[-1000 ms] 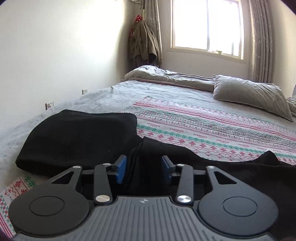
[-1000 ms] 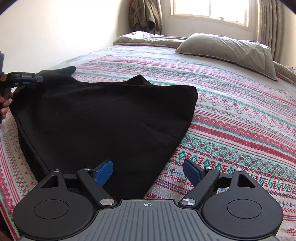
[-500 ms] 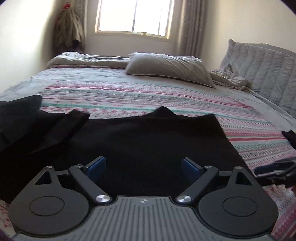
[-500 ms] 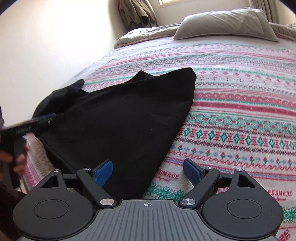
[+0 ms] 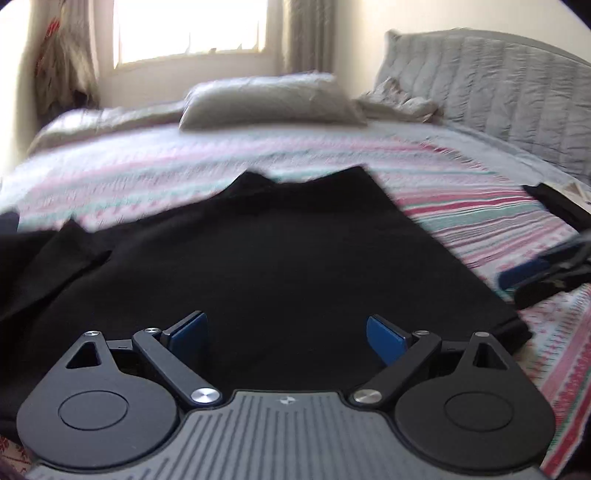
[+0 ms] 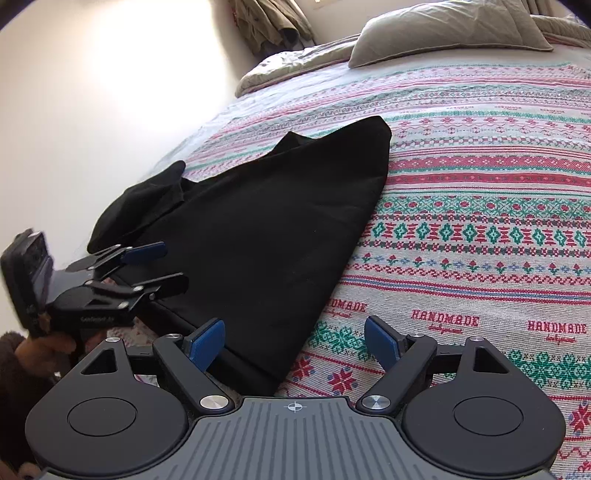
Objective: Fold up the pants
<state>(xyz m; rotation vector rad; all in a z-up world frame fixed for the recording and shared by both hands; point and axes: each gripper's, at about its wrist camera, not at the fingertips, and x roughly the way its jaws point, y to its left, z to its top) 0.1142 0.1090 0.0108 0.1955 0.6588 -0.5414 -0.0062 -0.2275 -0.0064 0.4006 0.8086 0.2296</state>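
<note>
Bright bedroom, bare white wall [image 6: 92, 110] on the left, window [image 5: 190, 29] behind. Soft black pants [image 6: 266, 236] lie flat on the knit-patterned bedspread [image 6: 480, 229]. Left gripper [image 5: 286, 334] just opened wide, nothing between; right gripper [image 6: 294, 341] apart too, over the pants' edge. 1 grey pillow [image 5: 266, 101].

Pants [image 6: 266, 236]: black cloth, matt, soft and dense, no sheen.
Bedspread [image 6: 480, 206]: woven cloth, patterned bands in red, green and white, slightly coarse weave.
Pillow [image 6: 450, 29]: grey-beige cloth, matt, creased.
Headboard [image 5: 498, 92]: grey quilted cloth, padded, puckered.
Left gripper [image 5: 287, 334]: matt black plastic arms; blue pads [image 5: 190, 330] smooth; bright metal pivot pins; ribbed grey base.
Right gripper [image 6: 294, 343]: same matt black plastic, smooth blue pads, polished metal pins.
Wall [image 6: 92, 92]: smooth, pale, matt paint.
</note>
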